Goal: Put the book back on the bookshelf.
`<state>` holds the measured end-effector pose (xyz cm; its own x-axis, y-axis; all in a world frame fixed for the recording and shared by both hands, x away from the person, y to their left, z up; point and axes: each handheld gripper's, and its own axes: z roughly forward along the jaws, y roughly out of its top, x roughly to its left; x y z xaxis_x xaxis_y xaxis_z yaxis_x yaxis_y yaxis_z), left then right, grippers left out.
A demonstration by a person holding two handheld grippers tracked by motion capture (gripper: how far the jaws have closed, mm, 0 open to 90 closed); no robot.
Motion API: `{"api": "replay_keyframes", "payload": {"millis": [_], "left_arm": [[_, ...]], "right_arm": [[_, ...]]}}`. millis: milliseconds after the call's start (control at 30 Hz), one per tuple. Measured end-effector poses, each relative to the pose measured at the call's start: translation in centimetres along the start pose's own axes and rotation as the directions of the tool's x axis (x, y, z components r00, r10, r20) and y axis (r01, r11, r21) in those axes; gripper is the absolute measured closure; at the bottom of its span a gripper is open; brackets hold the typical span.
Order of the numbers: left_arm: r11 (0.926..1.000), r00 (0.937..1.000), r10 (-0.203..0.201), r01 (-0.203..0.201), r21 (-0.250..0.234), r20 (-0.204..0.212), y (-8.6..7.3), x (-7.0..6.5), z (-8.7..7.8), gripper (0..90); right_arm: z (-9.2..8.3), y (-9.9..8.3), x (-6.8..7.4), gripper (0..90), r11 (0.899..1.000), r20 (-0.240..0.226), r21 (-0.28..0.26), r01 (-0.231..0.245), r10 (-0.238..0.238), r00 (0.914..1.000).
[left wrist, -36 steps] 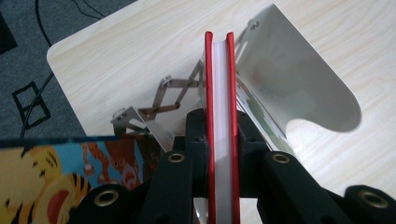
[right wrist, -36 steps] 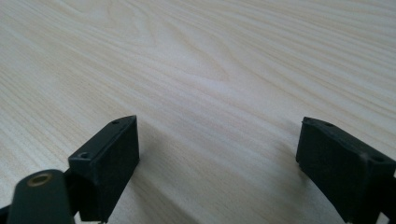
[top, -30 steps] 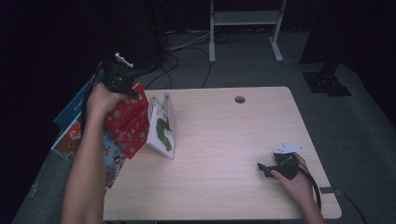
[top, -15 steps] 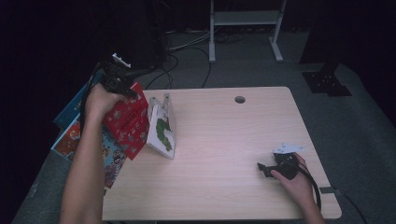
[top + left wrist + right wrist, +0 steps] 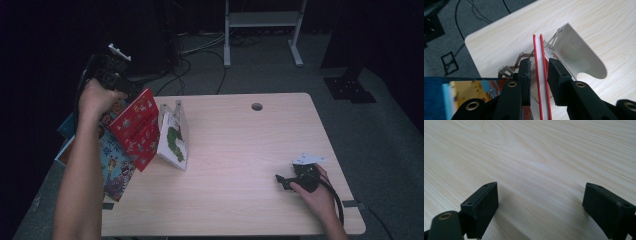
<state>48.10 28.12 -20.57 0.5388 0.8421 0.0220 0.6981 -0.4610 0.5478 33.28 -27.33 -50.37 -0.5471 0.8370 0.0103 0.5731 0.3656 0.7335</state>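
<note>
A red picture book stands tilted at the table's left and leans on a white book with a green caterpillar, which rests against a pale bookend. My left gripper is at the red book's top corner. In the left gripper view its jaws straddle the red book's edge; they have just been opening, with a gap at one pad, so the left gripper is open around it. My right gripper lies on the table at the front right, open, with bare wood between its jaws.
A blue picture book hangs over the table's left edge beside the red one. The bookend curves up just right of the jaws. A cable hole sits near the far edge. Cables and a metal frame are on the floor behind.
My left hand has risen and drawn back a little from the red book, which still leans on the white book. The right hand has not moved.
</note>
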Motion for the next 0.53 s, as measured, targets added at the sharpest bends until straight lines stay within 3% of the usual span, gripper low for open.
{"api": "replay_keyframes", "payload": {"millis": [233,533], "left_arm": [[0.9992,0.9992,0.025,-0.026,-0.031,-0.032,1.3,-0.9,-3.2,70.6],[0.9993,0.9992,0.028,-0.029,-0.022,-0.029,1.6,-1.2,-3.1,69.6]], "right_arm": [[0.0,0.0,0.0,12.4,1.0,0.0,0.0,0.002,-0.002,1.0],[0.0,0.0,0.0,12.3,1.0,0.0,0.0,0.002,-0.002,1.0]]}}
